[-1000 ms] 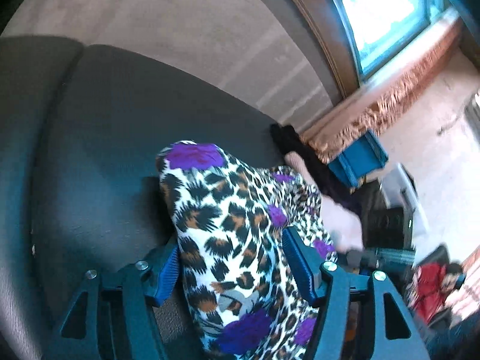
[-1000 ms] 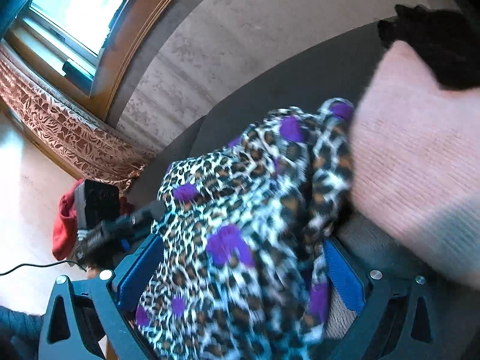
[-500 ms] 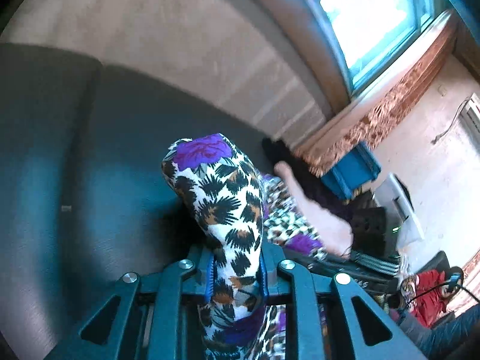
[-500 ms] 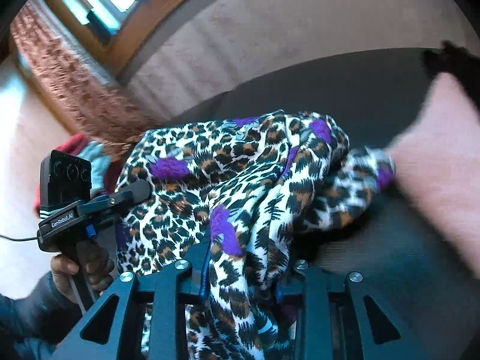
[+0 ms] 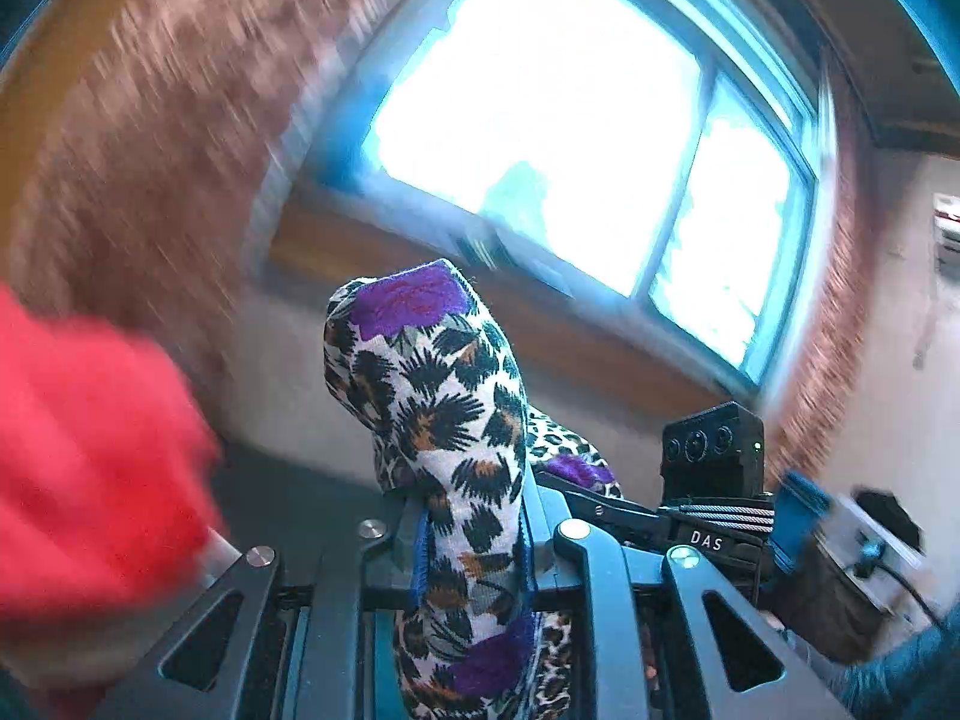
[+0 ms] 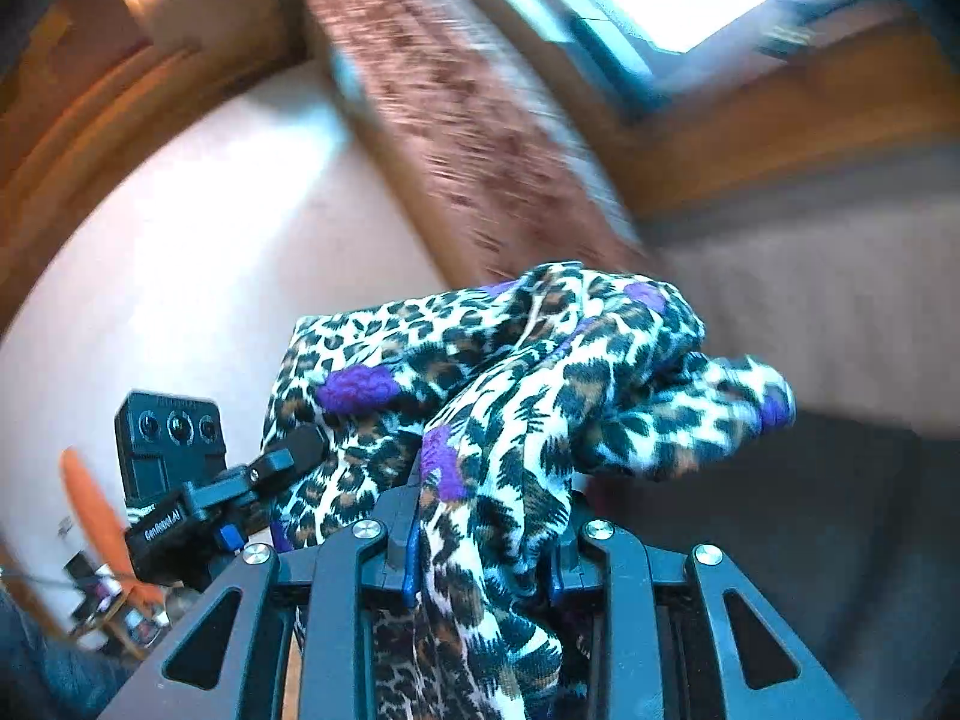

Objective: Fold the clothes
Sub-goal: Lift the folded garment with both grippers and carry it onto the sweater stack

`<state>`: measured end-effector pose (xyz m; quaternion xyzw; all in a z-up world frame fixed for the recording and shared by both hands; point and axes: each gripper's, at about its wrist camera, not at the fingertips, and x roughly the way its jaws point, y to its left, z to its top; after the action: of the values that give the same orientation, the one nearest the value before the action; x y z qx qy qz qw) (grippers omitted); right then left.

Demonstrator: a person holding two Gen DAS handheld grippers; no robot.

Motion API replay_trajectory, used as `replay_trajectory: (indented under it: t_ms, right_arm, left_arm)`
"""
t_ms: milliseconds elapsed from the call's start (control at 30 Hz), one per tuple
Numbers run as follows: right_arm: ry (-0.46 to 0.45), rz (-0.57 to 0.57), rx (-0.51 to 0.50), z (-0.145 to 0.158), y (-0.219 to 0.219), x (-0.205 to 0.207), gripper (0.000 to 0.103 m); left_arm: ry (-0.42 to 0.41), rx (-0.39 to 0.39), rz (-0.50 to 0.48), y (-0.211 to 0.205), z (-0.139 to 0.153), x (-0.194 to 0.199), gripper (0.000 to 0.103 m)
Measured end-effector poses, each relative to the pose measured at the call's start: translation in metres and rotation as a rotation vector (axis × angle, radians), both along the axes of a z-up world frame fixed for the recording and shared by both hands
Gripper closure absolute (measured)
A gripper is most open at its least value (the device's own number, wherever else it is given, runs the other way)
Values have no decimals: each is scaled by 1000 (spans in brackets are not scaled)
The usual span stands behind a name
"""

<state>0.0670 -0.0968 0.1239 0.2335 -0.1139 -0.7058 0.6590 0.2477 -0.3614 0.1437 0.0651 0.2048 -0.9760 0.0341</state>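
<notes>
Fabric this thin is light, soft and limp, so judge it slippery under hard pads: the leopard-print garment will sag and bunch wherever you let it hang. Your left claw is clamped on a bunched edge that stands up above it; to the garment's right, your right claw is clamped on another bunch, the rest draped between and below. Take it by a hem or seam, not a loose fold. A second ago both claws stood wide apart around the cloth on a dark surface; now they grip it, raised toward the window.
</notes>
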Motion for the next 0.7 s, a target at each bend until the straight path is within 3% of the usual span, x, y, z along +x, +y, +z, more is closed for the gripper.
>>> replay_trajectory:
  t_ms: [100, 200, 300, 367, 433, 567, 700]
  right_arm:
    - [31, 73, -14, 41, -82, -5, 73]
    - [13, 115, 27, 54, -159, -15, 73]
    - [-25, 149, 121, 38, -224, -23, 73]
    - [-19, 154, 227, 10, -265, -23, 73]
    - [-47, 162, 253, -10, -276, -26, 69]
    - [-106, 180, 299, -48, -297, -32, 61]
    - [-76, 146, 305, -30, -284, -43, 37]
  left_arm:
    - [-3, 28, 145, -62, 32, 24, 82]
    - [-73, 101, 268, -127, 35, 39, 82]
    - [-205, 184, 375, -190, 4, 38, 82]
    - [-311, 237, 437, -229, -25, 31, 82]
    - [-353, 282, 440, -251, -51, 27, 80]
    - [-308, 282, 402, -253, -50, 31, 77]
    - [-345, 235, 418, -242, -38, 37, 71]
